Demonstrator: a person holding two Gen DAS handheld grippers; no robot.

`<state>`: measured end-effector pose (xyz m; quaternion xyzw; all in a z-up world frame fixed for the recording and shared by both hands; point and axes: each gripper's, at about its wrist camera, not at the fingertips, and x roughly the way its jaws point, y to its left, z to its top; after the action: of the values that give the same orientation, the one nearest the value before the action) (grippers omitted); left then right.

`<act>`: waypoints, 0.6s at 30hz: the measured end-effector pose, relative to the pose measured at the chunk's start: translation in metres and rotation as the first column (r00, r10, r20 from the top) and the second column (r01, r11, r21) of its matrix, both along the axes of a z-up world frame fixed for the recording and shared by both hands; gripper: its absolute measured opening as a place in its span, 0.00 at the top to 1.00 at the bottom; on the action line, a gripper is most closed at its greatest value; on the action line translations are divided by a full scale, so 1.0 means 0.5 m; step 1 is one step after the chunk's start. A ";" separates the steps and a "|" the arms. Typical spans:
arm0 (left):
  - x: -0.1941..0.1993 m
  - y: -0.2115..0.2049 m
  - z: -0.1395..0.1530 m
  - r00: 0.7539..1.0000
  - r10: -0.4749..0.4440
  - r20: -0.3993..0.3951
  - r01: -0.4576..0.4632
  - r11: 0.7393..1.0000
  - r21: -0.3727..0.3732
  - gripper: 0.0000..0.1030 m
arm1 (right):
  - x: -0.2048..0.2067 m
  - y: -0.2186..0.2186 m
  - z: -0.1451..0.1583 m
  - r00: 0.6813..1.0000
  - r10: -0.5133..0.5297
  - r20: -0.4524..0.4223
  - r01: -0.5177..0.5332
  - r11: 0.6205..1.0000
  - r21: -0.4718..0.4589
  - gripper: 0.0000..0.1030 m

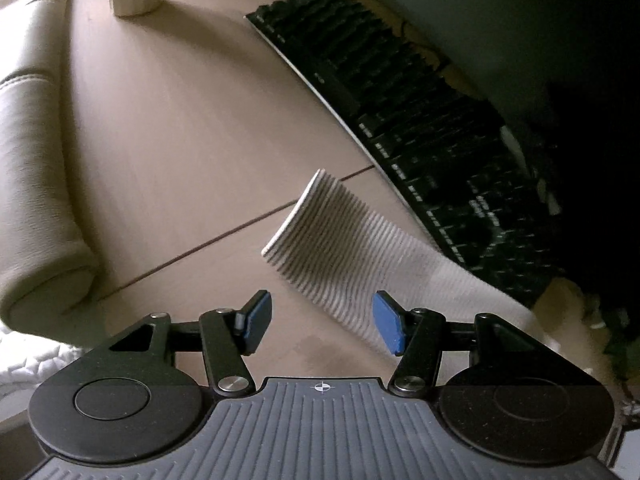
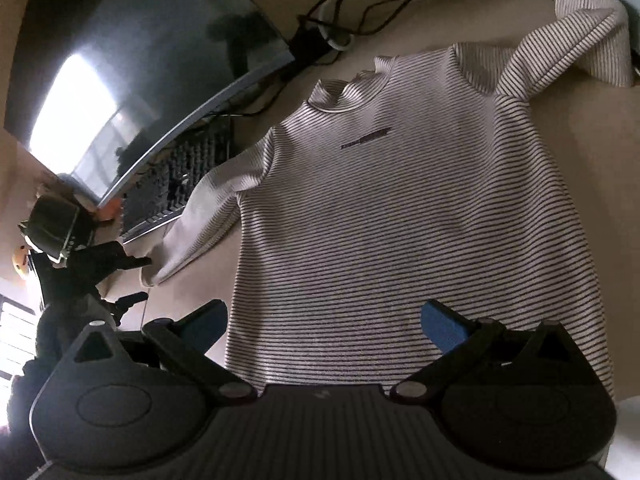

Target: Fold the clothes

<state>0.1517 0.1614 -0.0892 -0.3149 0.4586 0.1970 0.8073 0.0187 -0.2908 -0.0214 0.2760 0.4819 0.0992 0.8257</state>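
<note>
Shirt (image 2: 400, 208) lies flat; both jaws open, empty. Left gripper (image 1: 322, 326) should pinch cuff (image 1: 296, 216), lower centre, squarely.

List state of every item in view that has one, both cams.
Shirt: spread flat on the table, front up, unfolded.
Sleeve: lying flat beside the keyboard, cuff free, not gripped.
Other sleeve: bent back on itself near the shoulder.
Left gripper: open, over the sleeve, nothing held.
Right gripper: open, above the shirt's hem, nothing held.
Monitor: screen dark, showing only reflections.
</note>
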 end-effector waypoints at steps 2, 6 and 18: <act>0.008 -0.004 -0.013 1.000 0.011 -0.022 -0.011 1.000 0.014 0.41 | -0.002 0.005 0.004 1.000 -0.007 0.006 0.007 1.000 -0.009 0.00; 0.027 -0.015 -0.020 1.000 0.015 -0.021 -0.014 0.998 0.056 0.42 | -0.007 0.012 0.009 1.000 -0.011 0.016 0.011 1.000 -0.014 0.00; 0.043 -0.055 -0.009 0.999 0.034 -0.031 -0.027 0.980 0.195 0.91 | -0.022 -0.040 0.011 0.996 -0.091 0.020 0.091 0.996 0.009 0.00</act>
<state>0.1733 0.1338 -0.0939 -0.2381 0.4461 0.2585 0.8231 0.0075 -0.3105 -0.0157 0.3001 0.4602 0.0662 0.8329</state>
